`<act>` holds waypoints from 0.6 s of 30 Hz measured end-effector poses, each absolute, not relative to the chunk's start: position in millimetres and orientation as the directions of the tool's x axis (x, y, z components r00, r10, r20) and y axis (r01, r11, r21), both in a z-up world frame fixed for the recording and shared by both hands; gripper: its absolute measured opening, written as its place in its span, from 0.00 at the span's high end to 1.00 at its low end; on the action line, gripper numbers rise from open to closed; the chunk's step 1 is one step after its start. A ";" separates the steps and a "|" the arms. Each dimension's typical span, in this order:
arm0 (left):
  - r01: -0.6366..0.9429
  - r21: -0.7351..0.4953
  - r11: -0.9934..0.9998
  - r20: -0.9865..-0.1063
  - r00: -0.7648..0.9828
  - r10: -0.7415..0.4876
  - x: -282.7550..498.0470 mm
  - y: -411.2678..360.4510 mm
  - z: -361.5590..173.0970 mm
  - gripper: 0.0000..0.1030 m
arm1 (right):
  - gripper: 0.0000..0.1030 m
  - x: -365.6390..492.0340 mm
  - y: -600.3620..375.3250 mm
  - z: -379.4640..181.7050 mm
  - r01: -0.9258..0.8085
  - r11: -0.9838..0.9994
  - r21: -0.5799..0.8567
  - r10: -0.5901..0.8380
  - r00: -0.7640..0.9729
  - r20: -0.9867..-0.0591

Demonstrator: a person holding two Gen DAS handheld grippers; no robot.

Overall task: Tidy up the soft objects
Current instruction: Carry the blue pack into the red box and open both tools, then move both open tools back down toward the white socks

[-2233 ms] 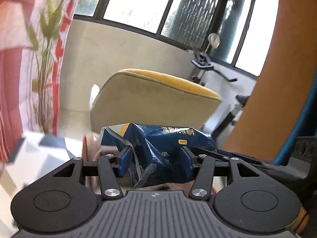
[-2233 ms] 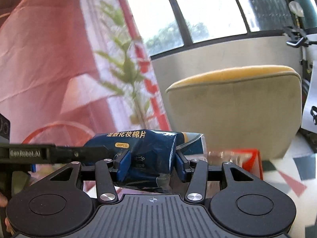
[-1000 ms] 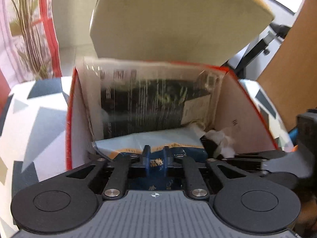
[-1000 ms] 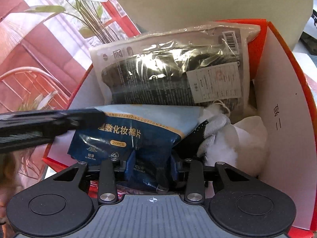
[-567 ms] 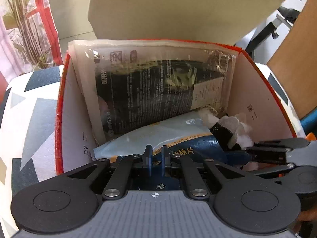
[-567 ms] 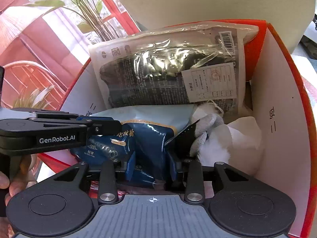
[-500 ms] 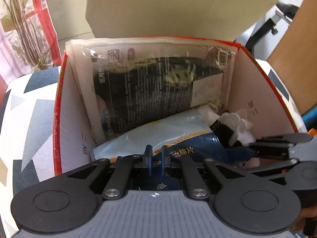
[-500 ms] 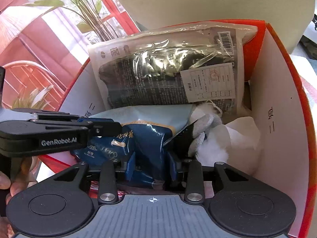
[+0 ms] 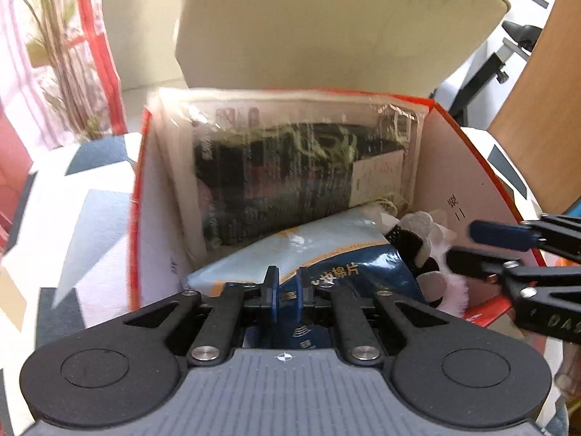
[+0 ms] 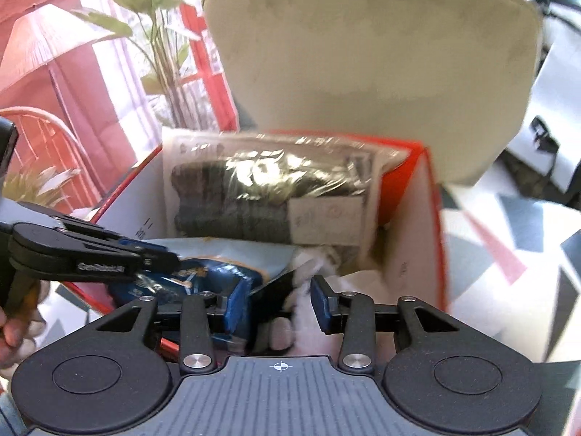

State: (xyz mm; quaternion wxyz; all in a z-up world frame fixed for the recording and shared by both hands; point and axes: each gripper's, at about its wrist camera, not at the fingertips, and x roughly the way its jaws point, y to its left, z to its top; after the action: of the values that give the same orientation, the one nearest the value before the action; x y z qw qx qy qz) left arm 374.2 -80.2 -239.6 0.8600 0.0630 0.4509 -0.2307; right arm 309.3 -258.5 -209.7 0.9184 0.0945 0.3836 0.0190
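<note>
A blue cotton-pad bag lies in the front of an orange-rimmed white box. My left gripper is shut on the bag's near edge. My right gripper is open, just above the box's near side, with the bag by its left finger. It shows from the side in the left wrist view. A clear packet of dark items leans on the box's back wall. A white plush toy lies at the box's right.
The box stands on a table with a white, grey and pink triangle-patterned cloth. A beige chair back rises right behind the box. A plant and red-striped curtain stand at the left, a brown panel at the right.
My right gripper has opened, let go of the blue bag and pulled back and up. My left gripper stays shut on the bag, which now rests in the box.
</note>
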 end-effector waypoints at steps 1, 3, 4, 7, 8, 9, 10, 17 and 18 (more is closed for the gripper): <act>0.453 -0.090 0.887 -0.800 0.498 -0.335 371.2 -78.8 -236.3 0.90 | 0.61 304.0 -260.3 -205.8 0.043 0.983 0.176 0.093 0.716 -0.692; 0.448 -0.073 0.891 -0.788 0.521 -0.327 363.3 -76.2 -228.8 0.89 | 0.52 296.6 -261.7 -199.8 0.052 0.986 0.161 0.073 0.729 -0.680; 0.446 -0.067 0.893 -0.783 0.530 -0.324 361.7 -75.8 -226.4 0.89 | 0.44 291.8 -262.6 -196.3 0.058 0.986 0.154 0.062 0.737 -0.673; 0.446 -0.046 0.894 -0.755 0.571 -0.323 349.2 -70.1 -214.2 0.71 | 0.25 280.1 -261.9 -187.6 0.057 0.987 0.149 0.054 0.762 -0.645; 0.443 -0.039 0.896 -0.738 0.592 -0.325 343.5 -67.2 -209.3 0.54 | 0.23 276.1 -261.6 -184.9 0.056 0.987 0.147 0.051 0.772 -0.634; 0.442 -0.029 0.897 -0.716 0.617 -0.327 337.2 -65.1 -204.1 0.41 | 0.17 272.2 -261.2 -182.1 0.056 0.988 0.146 0.048 0.781 -0.622; 0.442 -0.025 0.897 -0.695 0.637 -0.333 331.3 -62.6 -199.1 0.36 | 0.12 267.6 -260.8 -179.1 0.057 0.988 0.144 0.043 0.792 -0.608; 0.409 0.034 0.912 -0.524 0.784 -0.332 278.6 -42.3 -166.4 0.00 | 0.01 234.4 -254.1 -155.9 0.076 0.988 0.136 0.001 0.870 -0.493; 0.404 0.049 0.914 -0.503 0.800 -0.327 272.0 -41.4 -164.0 0.00 | 0.00 228.9 -252.7 -152.9 0.080 0.988 0.134 -0.007 0.880 -0.475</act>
State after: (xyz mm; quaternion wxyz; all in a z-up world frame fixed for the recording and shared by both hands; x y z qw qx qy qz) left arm 272.0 -41.4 -164.0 0.9456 0.0769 0.2501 -0.1931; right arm 228.9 -252.7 -152.9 0.9666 0.0751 0.2438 -0.0227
